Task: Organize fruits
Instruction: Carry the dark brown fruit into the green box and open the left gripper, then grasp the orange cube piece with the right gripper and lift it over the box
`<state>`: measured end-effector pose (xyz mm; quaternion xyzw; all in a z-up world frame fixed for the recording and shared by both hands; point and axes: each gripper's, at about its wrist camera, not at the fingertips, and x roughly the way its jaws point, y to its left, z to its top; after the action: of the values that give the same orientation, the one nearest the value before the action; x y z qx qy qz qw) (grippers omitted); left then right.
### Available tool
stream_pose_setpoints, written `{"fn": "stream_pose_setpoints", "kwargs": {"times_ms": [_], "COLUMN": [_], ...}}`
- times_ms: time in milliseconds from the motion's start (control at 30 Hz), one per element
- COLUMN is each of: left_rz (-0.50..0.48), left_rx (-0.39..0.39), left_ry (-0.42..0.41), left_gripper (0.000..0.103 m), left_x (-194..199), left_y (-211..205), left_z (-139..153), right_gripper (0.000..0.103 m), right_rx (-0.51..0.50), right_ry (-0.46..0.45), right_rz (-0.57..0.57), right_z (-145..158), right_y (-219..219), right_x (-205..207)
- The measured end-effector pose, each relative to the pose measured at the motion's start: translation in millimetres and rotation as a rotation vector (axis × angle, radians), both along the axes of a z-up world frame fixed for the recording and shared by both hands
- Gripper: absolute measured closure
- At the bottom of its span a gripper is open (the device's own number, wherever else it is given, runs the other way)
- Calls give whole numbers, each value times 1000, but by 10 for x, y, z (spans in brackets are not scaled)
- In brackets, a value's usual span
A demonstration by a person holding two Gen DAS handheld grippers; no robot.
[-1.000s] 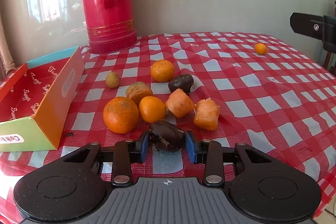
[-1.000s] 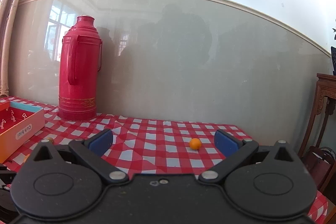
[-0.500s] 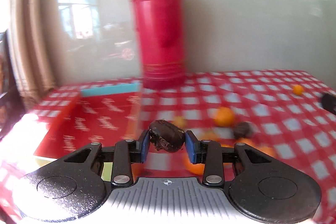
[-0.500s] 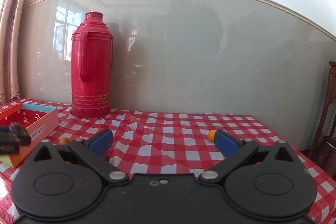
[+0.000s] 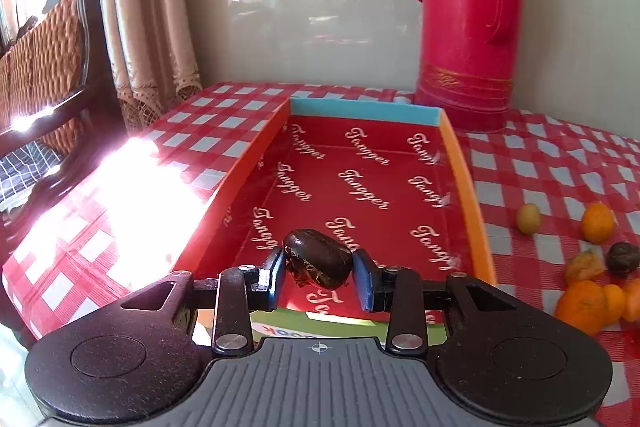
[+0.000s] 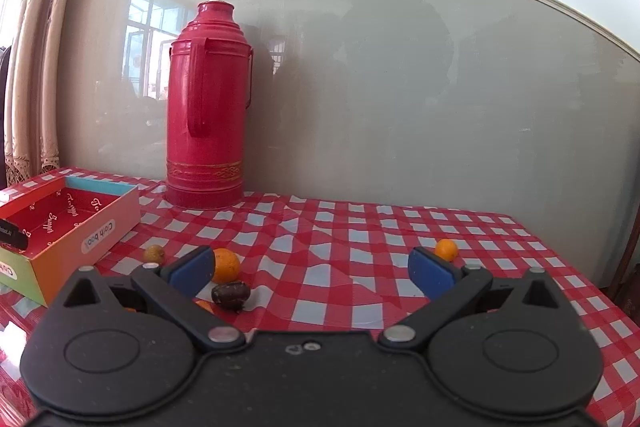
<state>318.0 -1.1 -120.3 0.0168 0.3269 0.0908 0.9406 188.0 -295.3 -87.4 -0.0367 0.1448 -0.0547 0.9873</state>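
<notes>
Left gripper [image 5: 319,277] clamped on dark fruit [image 5: 318,259], hovering above box [image 5: 466,187] near end. Right gripper [image 6: 312,273] spread wide, empty. Risk: early release bouncing fruit over the low wall onto worktop [image 6: 360,247].

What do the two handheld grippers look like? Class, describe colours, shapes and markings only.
The left gripper has blue pads on black linkage bars with silver rivets, two round black discs and a grey ribbed centre plate bearing a small crosshair mark. The right gripper has the same blue pads, black bars and discs, but an all-black centre. No cables or sleeves show.
</notes>
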Motion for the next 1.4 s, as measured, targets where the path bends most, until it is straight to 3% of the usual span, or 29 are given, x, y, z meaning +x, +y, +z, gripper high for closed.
{"fn": "stream_pose_setpoints", "kwargs": {"times_ms": [200, 267, 333, 367, 633, 700, 767, 933, 1000, 1067, 1400], "left_rz": [40, 46, 61, 69, 39, 40, 38, -12, -28, -38, -48], "left_rx": [-13, -3, 13, 24, 66, 55, 43, 7, -30, -56, -79], "left_ry": [30, 32, 27, 16, 13, 8, -3, -35, -32, -32, -69], "left_gripper": [66, 61, 33, 31, 30, 30, 30, 30, 30, 30, 23], "left_x": [106, 109, 97, 88, 101, 81, 25, -260, -393, -524, -1034], "left_y": [86, 99, 109, 120, 220, 229, 219, 198, 222, 248, 412], "left_z": [-12, -12, -5, -4, -32, -8, 39, 178, 235, 275, 462], "right_gripper": [5, 5, 5, 5, 7, 14, 31, 58, 60, 70, 74], "right_rx": [-3, -3, 4, 9, 115, 133, 140, 141, 135, 135, 150], "right_ry": [21, 33, 40, 44, 147, 170, 201, 293, 314, 327, 367], "right_rz": [26, 36, 49, 55, 121, 147, 158, 154, 147, 144, 133], "right_z": [-15, -26, -34, -35, -155, -194, -235, -372, -417, -444, -522], "right_y": [62, 78, 92, 98, 71, 81, 113, 197, 220, 228, 194], "right_x": [37, 48, 54, 59, 184, 219, 274, 423, 462, 479, 513]}}
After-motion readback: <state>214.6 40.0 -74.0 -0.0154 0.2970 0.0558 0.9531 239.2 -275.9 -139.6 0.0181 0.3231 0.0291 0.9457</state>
